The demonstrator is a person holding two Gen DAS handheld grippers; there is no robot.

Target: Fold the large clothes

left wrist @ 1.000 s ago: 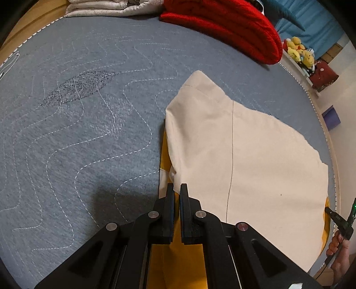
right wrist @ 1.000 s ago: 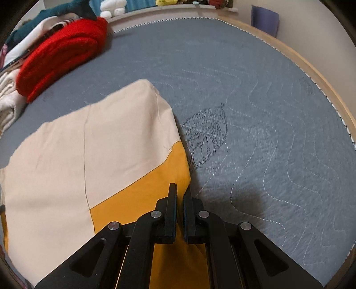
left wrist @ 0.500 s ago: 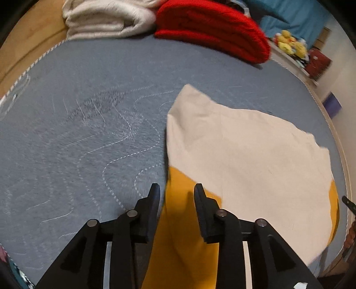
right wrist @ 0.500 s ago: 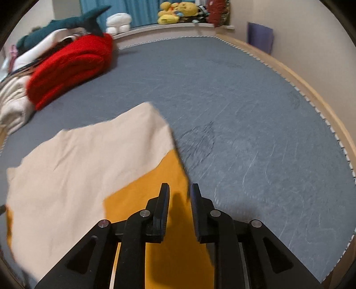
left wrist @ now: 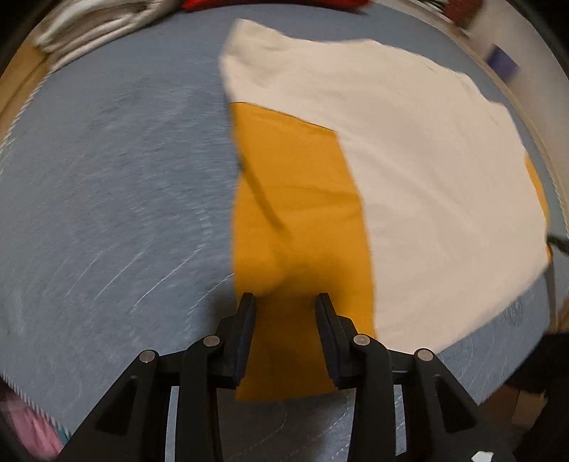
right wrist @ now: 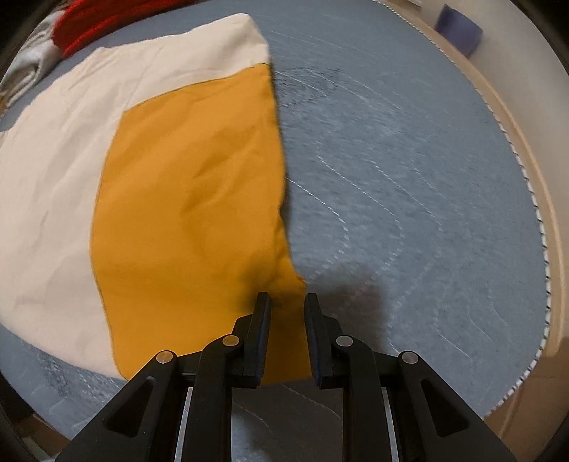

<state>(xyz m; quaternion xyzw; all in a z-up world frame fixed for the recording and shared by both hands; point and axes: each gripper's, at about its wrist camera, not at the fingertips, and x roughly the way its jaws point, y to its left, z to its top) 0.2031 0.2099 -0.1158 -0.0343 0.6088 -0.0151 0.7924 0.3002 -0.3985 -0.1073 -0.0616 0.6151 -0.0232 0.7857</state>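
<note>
No readable writing – cloth [left wrist: 298,199] plain mustard-cream, view perhaps too blurred.

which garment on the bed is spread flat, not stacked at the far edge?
The cream-and-mustard garment, lying open beneath both grippers. The red and white ones sit folded at the far edge.

A grey-blue quilted bed cover [left wrist: 106,184] spreads across both views, stitched with pale wavy lines and, in the right wrist view, a dark leaf motif [right wrist: 309,85]. A white stitched trim [right wrist: 537,199] runs along its right edge above a wooden bed frame [right wrist: 508,117]. Flat on the cover lies a large cream and mustard-yellow garment [left wrist: 409,170], the cream layer folded over the yellow, with a yellow strip showing at the near side [right wrist: 192,213]. At the far edge sit a red knit bundle [right wrist: 89,25] and a pale folded textile [left wrist: 96,25], both blurred.
</note>
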